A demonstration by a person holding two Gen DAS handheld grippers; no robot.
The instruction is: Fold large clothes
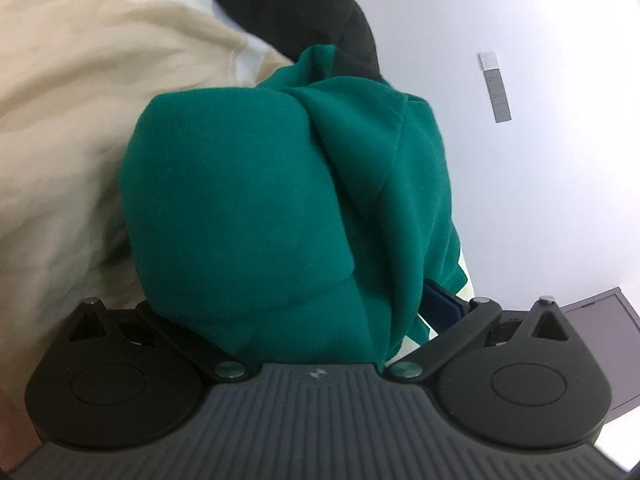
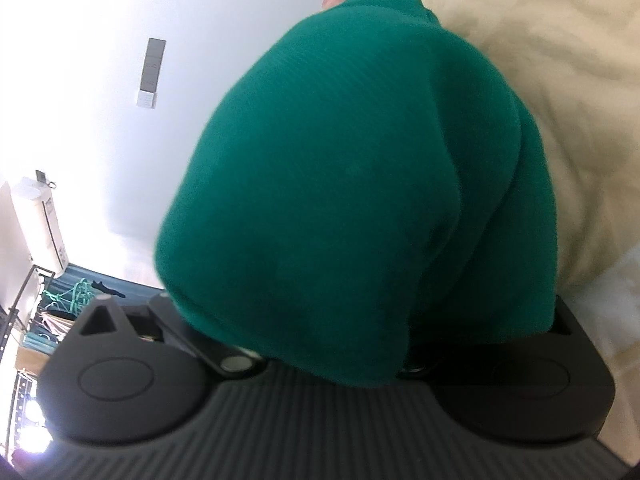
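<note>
Both sets of jaws are buried under green cloth, so I cannot tell how wide either pair stands or whether they actually pinch the fabric. On my left gripper (image 1: 316,312) the green garment (image 1: 256,200) drapes straight over the fingers, a rounded bulge filling the middle of the view; its long axis runs from 6 o'clock up toward 12, with a fold ridge running from 12 down to about 5 o'clock. A pale stripe of the same garment shows at 5 o'clock beside a blue finger pad (image 1: 442,306).

On my right gripper (image 2: 332,344) the green garment (image 2: 360,184) covers the fingers the same way, leaning from 6 o'clock up toward 1, blurred.

Behind it lies a cream bedsheet (image 1: 72,128), at 9 to 11 o'clock on the left view and 1 to 4 o'clock on the right. A black cloth (image 1: 288,4) sits at 12 o'clock on the left. A white wall (image 1: 520,160) carries a small grey panel (image 1: 496,88). At 8 o'clock on the right view a wire rack (image 2: 28,312) holds hangers and clothes.
</note>
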